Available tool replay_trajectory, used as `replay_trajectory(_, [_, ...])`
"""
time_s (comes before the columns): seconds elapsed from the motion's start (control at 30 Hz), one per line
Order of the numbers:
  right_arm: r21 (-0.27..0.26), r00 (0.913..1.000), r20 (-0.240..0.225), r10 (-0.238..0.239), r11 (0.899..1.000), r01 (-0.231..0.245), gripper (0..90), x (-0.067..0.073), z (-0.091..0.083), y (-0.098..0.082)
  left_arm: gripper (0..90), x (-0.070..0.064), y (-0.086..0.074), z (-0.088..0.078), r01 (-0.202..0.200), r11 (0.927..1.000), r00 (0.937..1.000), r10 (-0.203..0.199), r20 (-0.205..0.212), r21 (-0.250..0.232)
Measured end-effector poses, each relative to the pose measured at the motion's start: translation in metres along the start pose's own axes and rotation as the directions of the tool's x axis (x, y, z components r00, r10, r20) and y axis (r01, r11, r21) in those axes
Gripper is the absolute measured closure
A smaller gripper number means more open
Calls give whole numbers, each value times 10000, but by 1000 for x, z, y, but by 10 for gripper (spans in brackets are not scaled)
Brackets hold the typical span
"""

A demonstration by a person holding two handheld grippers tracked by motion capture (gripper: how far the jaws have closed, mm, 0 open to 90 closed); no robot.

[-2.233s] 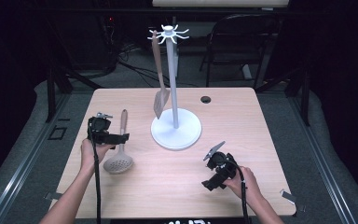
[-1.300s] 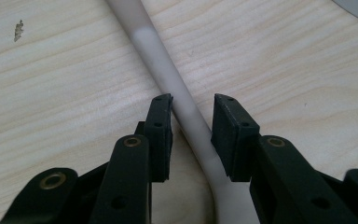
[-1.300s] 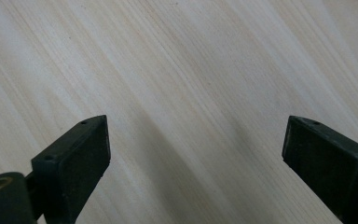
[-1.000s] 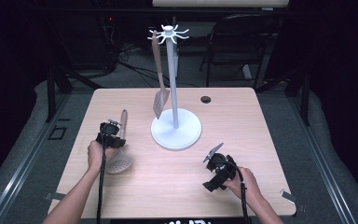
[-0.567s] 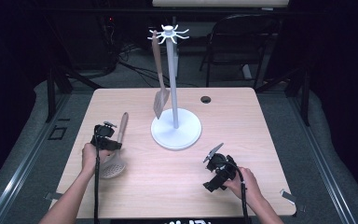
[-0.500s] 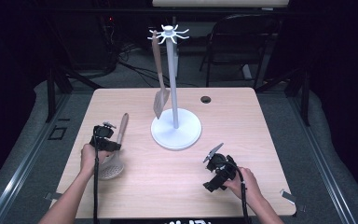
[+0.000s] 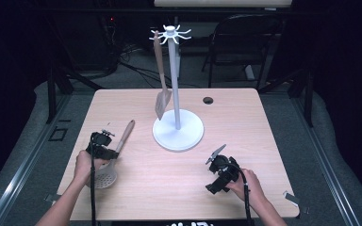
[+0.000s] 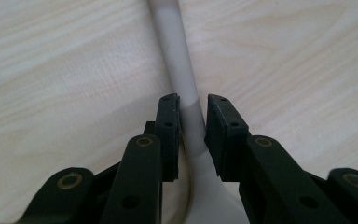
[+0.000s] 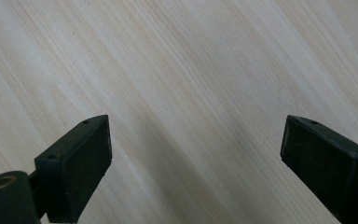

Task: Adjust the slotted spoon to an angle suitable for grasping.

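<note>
my left tongs [image 7: 107, 151] sit near the desk's [image 7: 245, 117] left edge, low over the skimmer [image 7: 111, 157]. in the left gripper view the two jaws stand either side of the skimmer's pale neck [image 8: 186, 107], close in on it and seemingly touching, so i read them as clamped on it. the skimmer lies flat on the desk, its wooden handle pointing toward the far edge and its perforated bowl toward the near edge, beside my left hand [image 7: 82, 165].

my right tongs [image 7: 214, 162] rest near the near right corner, held in my right hand [image 7: 250, 184], jaws wide apart over bare wood.

a white stand [image 7: 176, 127] is at the desk's middle, toward the far edge, with a spatula [image 7: 161, 77] hanging from its top hooks. a small dark grommet [image 7: 208, 100] sits near the far edge.
</note>
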State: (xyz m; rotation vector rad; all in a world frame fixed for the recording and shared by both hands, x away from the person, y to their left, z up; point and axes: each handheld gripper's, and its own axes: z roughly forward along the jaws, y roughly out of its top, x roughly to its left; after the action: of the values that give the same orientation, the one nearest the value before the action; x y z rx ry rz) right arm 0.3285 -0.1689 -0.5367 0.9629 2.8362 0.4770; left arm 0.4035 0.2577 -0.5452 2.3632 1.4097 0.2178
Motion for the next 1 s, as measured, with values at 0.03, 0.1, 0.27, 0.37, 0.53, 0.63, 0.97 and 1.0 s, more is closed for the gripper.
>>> replay_trajectory(0.03, [-52,10000,-59,40,10000,-41,84,0,1,0,754,0,-1,0,-13,10000,10000,13,8,-1])
replay_trajectory(0.1, [-48,10000,-52,57,10000,-57,84,0,1,0,753,-1,-3,-2,-69,9999,10000,69,53,99])
replay_trajectory(0.27, [-60,10000,-66,73,10000,-74,84,1,2,1,701,1,5,3,-166,9998,9998,167,-55,150])
replay_trajectory(0.37, [-58,10000,-66,11,10000,-11,84,1,2,1,692,2,12,7,-166,9997,9998,168,-121,203])
replay_trajectory(0.53, [-100,10000,11,69,9999,-69,85,-1,0,0,701,2,21,15,-208,9994,9996,213,-165,291])
replay_trajectory(0.63, [-50,10000,34,57,10000,-57,85,-2,0,0,721,0,22,15,-305,9990,9990,315,-308,328])
replay_trajectory(0.97, [-97,10000,-13,60,9999,-60,87,-2,0,0,768,-7,13,10,-841,9931,9964,830,176,814])
replay_trajectory(1.0, [-76,10000,-11,46,10000,-47,87,-2,0,0,768,-8,13,9,-837,9928,9965,827,154,859])
